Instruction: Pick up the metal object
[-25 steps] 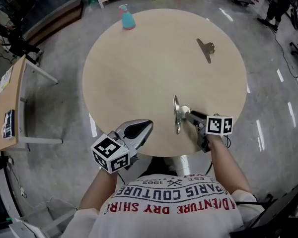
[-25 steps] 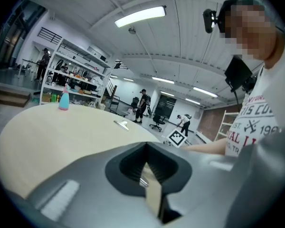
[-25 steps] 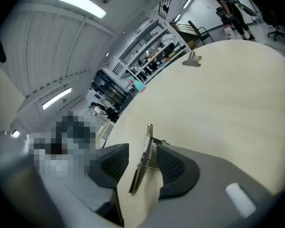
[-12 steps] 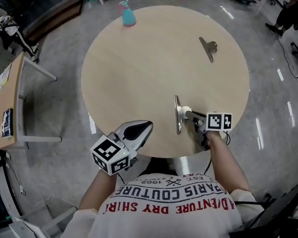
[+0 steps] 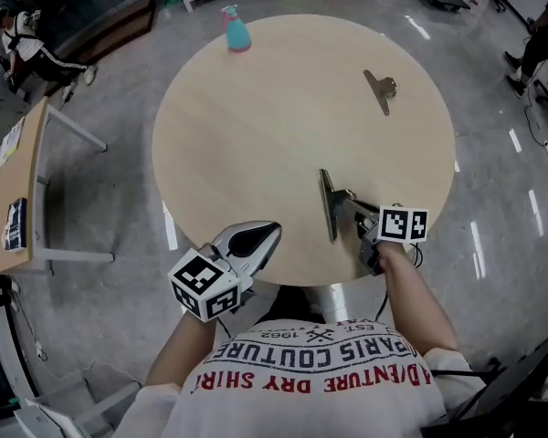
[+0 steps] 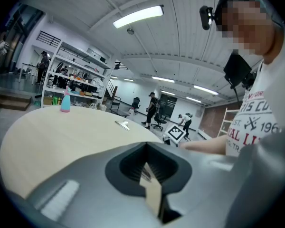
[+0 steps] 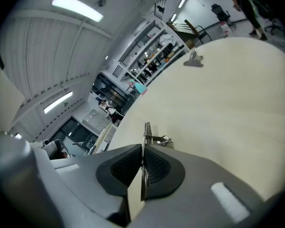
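Head view and the two gripper views, at the moment of grasping. The flat silver metal clip (image 5: 328, 204), the task's thing, lay on the near right part of the round pale wooden table (image 5: 256, 135), close to the person's edge. Its long blade stood on its edge and ran roughly away from the person, which left its thin plate and wire handle facing the right gripper (image 5: 363, 219).

The right gripper came in low from the table's edge, and its jaws were closing. In the right gripper view only a narrow slit remained between them, with the thin metal plate upright in it and the ribbed pads against both of its faces. A grip across the flat faces was probably chosen because the plate is thin and smooth and would slip or twist if pinched by its edges. The frames did not show whether the clip had left the tabletop, so the lift is judged not yet done.

The left gripper (image 5: 256, 237) hung off the table's near edge, apart from everything on it. Its jaws were drawn together with nothing between them, and it appeared to be parked out of the way, since one gripper suffices for so light an object.

A second, smaller silver clip (image 5: 380, 88) lay well apart at the far right, and a blue spray bottle with a pink top (image 5: 235, 31) stood upright at the far rim.
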### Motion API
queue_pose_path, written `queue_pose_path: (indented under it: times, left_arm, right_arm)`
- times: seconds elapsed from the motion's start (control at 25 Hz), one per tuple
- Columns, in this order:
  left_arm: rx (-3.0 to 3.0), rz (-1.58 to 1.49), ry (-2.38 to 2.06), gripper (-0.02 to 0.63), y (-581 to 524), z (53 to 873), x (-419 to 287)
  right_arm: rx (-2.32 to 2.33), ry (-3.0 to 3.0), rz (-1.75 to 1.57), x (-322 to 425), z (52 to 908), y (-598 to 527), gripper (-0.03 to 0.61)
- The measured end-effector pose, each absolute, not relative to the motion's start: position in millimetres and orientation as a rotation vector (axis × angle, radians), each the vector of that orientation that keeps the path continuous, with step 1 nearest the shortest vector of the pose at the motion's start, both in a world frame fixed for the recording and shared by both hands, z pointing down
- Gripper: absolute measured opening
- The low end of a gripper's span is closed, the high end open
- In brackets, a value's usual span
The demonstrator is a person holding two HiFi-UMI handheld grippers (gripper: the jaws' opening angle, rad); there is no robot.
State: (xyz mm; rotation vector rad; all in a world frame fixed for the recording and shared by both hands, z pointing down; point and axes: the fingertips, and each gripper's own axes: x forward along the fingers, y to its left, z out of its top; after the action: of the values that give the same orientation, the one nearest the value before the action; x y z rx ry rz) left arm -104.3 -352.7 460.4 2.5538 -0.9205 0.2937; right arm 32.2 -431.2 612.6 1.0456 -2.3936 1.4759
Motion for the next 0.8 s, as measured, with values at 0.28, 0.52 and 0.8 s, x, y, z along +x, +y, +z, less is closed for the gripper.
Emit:
queue_pose_path:
  times: [0.28, 0.52, 0.8]
  left_arm:
    - [2.643, 0.252, -0.920, 0.002, -333, 433, -84]
    - [2.749, 0.201, -0.957, 0.002, -304, 390, -65]
    - [2.764, 0.156, -0.998, 0.002, -280, 369, -63]
  right_arm:
    - [1.046, -2.799, 0.967, 27, 487, -412, 0.012]
    - [0.950, -3.037, 0.577, 29, 386, -351, 0.012]
    - [0.943, -3.039, 0.448, 40, 366, -306, 0.014]
